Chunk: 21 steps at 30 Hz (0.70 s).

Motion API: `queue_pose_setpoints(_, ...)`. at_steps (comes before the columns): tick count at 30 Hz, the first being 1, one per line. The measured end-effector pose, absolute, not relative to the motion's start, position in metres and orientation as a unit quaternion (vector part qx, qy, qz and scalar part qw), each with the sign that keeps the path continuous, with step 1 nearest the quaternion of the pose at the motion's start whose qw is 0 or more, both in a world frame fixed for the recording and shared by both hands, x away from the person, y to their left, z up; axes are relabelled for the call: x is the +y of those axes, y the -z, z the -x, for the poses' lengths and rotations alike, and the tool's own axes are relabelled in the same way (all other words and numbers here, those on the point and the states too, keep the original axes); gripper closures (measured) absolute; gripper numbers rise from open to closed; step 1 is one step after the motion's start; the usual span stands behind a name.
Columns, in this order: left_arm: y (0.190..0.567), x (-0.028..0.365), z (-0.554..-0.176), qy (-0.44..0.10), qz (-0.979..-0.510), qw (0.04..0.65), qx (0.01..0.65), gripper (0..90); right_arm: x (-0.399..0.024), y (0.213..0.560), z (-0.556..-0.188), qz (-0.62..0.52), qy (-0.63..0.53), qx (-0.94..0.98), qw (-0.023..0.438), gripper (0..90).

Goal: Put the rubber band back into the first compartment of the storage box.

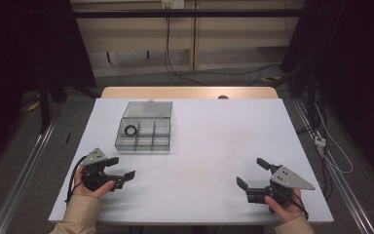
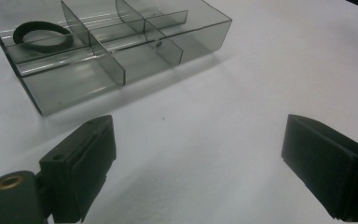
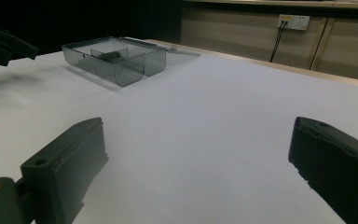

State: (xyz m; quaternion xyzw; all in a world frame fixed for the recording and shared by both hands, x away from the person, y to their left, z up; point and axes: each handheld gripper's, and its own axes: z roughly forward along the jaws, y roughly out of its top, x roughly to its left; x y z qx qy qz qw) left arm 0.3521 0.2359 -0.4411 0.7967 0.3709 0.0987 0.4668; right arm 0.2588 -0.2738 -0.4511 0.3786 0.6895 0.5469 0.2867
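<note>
My left gripper point(image 1: 119, 167) hangs with jaws spread wide and empty, just short of the box point(image 1: 144, 127). A black ring point(image 1: 131, 130) lies in the box's left compartment. My right gripper point(image 1: 252, 174) gapes empty too, well apart from the box, over the white counter point(image 1: 214, 146).

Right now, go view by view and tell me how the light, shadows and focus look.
High view: bright white table, dark surround, soft shadows under the left gripper and right gripper. Left gripper view: glare streaks on the clear box, ring sharp, near jaws slightly soft. Right gripper view: dimmer, the box small and far, near jaws blurred.
</note>
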Motion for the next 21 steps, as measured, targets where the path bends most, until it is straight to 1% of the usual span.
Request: queue_pose_setpoints(21,0.4444,0.2432,-0.3439,-0.121,-0.794,0.467,0.37,9.3,-0.2717,0.4529,-0.261,-0.38,-0.538,0.699,0.28,3.5)
